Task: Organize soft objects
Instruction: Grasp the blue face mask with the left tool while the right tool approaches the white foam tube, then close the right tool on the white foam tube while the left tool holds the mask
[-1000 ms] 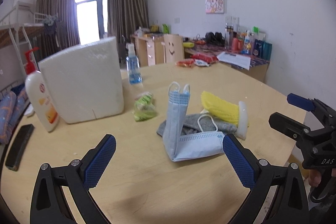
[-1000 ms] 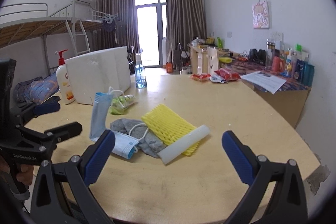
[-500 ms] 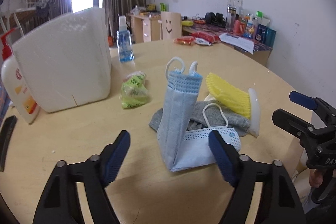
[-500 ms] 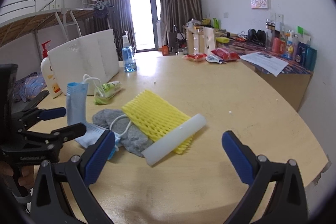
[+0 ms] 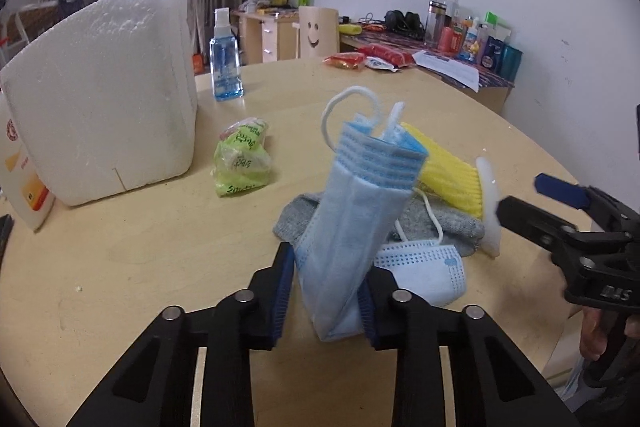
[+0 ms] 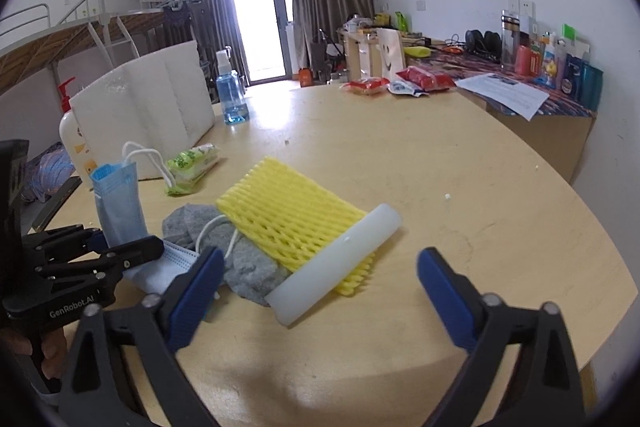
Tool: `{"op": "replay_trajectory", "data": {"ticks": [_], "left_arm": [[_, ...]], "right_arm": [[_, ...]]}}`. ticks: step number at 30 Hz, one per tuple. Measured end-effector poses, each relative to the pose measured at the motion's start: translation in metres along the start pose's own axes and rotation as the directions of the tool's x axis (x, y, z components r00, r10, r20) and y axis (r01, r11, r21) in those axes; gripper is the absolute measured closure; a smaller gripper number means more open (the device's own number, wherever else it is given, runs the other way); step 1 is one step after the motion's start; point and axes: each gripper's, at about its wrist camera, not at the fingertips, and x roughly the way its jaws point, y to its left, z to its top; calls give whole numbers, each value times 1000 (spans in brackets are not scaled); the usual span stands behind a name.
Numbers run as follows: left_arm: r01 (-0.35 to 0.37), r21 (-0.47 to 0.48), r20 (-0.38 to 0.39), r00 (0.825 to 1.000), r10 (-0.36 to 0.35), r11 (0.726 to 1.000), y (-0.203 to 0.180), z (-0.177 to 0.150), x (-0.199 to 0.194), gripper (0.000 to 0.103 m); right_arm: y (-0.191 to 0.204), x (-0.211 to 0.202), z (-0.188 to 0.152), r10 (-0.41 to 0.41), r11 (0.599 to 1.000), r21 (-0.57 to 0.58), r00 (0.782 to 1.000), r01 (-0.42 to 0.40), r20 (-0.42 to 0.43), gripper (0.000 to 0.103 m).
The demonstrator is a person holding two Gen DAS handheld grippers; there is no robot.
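Observation:
A folded blue face mask (image 5: 352, 219) stands bent upright on the round wooden table; it also shows in the right wrist view (image 6: 118, 203). My left gripper (image 5: 326, 291) is closed around the mask's lower fold. Behind the mask lie a grey cloth (image 5: 436, 223), a yellow foam net (image 6: 292, 215) and a white foam tube (image 6: 336, 263). My right gripper (image 6: 320, 291) is open and empty, with the tube and net just ahead of it. A green packet (image 5: 242, 159) lies to the left.
A white foam block (image 5: 104, 87) stands at the left with a lotion pump bottle (image 6: 76, 139) beside it. A blue spray bottle (image 5: 226, 67) stands further back. Snack packets (image 6: 384, 85) lie at the table's far edge. The table edge (image 6: 592, 267) curves on the right.
My left gripper moved forward to the blue mask and its jaws closed from wide open onto the mask's lower fold. My right gripper moved closer to the foam tube and stayed open.

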Motion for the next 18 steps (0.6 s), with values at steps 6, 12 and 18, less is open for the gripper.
{"op": "replay_trajectory", "data": {"ticks": [6, 12, 18], "left_arm": [[40, -3, 0, 999, -40, 999, 3, -2, 2, 91], [83, -3, 10, 996, -83, 997, 4, -5, -2, 91], [115, -8, 12, 993, -115, 993, 6, -5, -3, 91]], "right_arm": [[-1, 12, -5, -40, 999, 28, 998, 42, -57, 28], [1, 16, -6, -63, 996, 62, 994, 68, -90, 40], [3, 20, -7, -75, 992, 96, 990, 87, -123, 58]]}}
